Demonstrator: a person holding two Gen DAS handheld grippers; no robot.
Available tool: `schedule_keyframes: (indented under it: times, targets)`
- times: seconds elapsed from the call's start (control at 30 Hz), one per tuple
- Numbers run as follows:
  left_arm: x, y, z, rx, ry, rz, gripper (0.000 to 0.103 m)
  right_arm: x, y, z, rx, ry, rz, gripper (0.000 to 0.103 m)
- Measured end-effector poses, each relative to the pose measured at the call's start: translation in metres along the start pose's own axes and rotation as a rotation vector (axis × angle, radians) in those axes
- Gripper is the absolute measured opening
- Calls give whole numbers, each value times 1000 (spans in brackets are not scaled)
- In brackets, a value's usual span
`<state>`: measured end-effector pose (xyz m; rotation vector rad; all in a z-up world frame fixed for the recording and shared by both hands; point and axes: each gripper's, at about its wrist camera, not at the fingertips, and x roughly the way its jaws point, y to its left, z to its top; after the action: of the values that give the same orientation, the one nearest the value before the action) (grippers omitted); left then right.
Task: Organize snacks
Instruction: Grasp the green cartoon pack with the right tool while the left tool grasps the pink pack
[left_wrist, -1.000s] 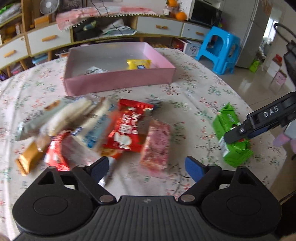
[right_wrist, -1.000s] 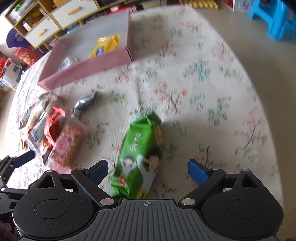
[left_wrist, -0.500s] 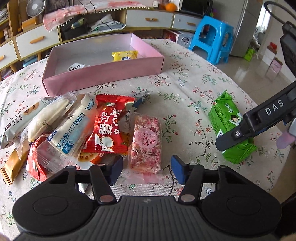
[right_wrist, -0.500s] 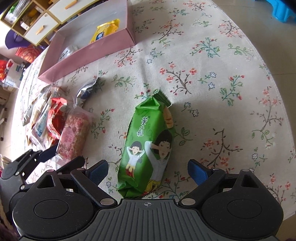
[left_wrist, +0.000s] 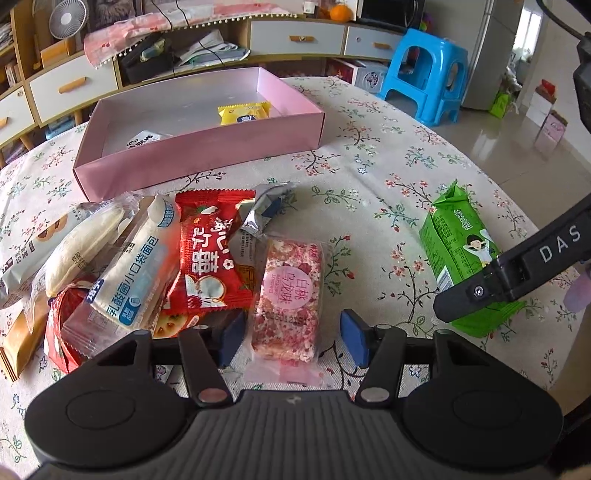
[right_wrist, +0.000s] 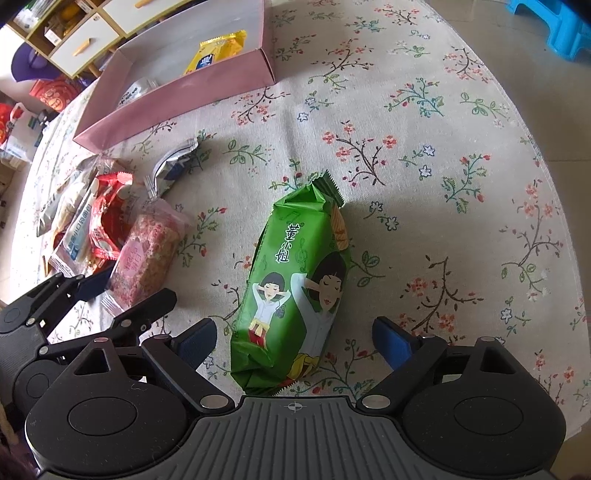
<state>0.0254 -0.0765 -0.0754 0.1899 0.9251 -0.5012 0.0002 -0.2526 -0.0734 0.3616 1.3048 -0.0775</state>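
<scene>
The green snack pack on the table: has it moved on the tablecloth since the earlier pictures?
No. The green snack pack lies by the same printed flowers of the tablecloth; only the cameras shifted.

left gripper (left_wrist: 293, 338) fingers straddle pink snack (left_wrist: 290, 295) | contact unclear

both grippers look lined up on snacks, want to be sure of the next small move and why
Probably close both. The left gripper is open with the pink bar between its fingers; the right gripper is open astride the green pack. Neither is gripped yet, and the pink box has room.
</scene>
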Motion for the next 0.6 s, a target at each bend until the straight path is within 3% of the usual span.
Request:
schedule_keyframes:
  times: [0.07, 0.23, 0.4, 0.6]
  targets:
    - [0, 1, 1, -10, 0, 3, 36, -2, 0, 0, -3, -7, -7, 82]
    - [-2, 7, 5, -50, 10, -34, 30, -8, -2, 0, 14, -29, 13, 49]
    - [-7, 6, 8, -67, 9, -70, 30, -15, 3, 0, -9, -76, -17, 43]
    - [-16, 6, 14, -91, -11, -104, 30, -21, 4, 3, 5, -92, 20, 41]
